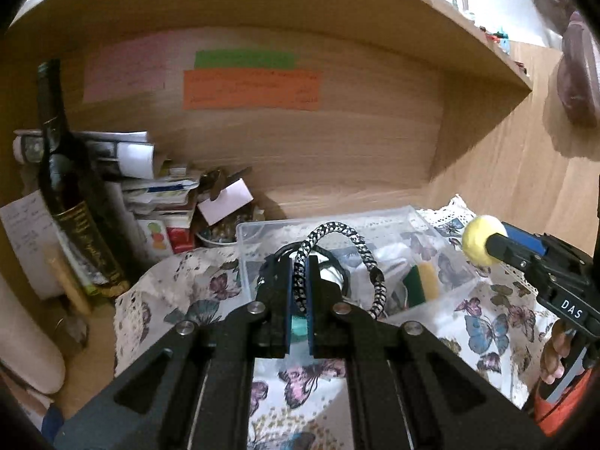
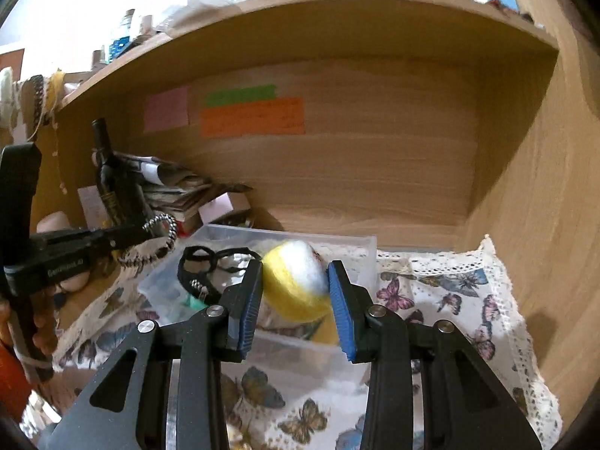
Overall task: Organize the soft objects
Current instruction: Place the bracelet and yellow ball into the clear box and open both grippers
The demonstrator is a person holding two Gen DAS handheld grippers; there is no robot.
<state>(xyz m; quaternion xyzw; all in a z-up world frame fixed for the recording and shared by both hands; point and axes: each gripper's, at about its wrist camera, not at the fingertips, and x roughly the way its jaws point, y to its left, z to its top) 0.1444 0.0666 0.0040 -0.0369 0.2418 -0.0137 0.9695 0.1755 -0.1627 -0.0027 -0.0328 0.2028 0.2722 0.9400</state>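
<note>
My left gripper (image 1: pixel 300 281) is shut on a black-and-white braided cord loop (image 1: pixel 339 234) and holds it above a clear plastic bin (image 1: pixel 258 230). It shows at the left of the right wrist view (image 2: pixel 150 230) with the cord (image 2: pixel 167 240) hanging from it. My right gripper (image 2: pixel 294 281) is shut on a soft yellow-and-white ball (image 2: pixel 296 281) above the same bin (image 2: pixel 369 247). The ball (image 1: pixel 478 240) and right gripper (image 1: pixel 487 243) show at the right of the left wrist view. The bin holds a black strap (image 2: pixel 195 262) and a green-and-yellow sponge (image 1: pixel 422 285).
The bin sits on a butterfly-print cloth (image 2: pixel 442 292) inside a wooden shelf bay (image 2: pixel 375 172). A dark wine bottle (image 1: pixel 71 202) and a stack of papers (image 1: pixel 150 183) stand at the left. Coloured notes (image 1: pixel 251 90) are stuck on the back wall.
</note>
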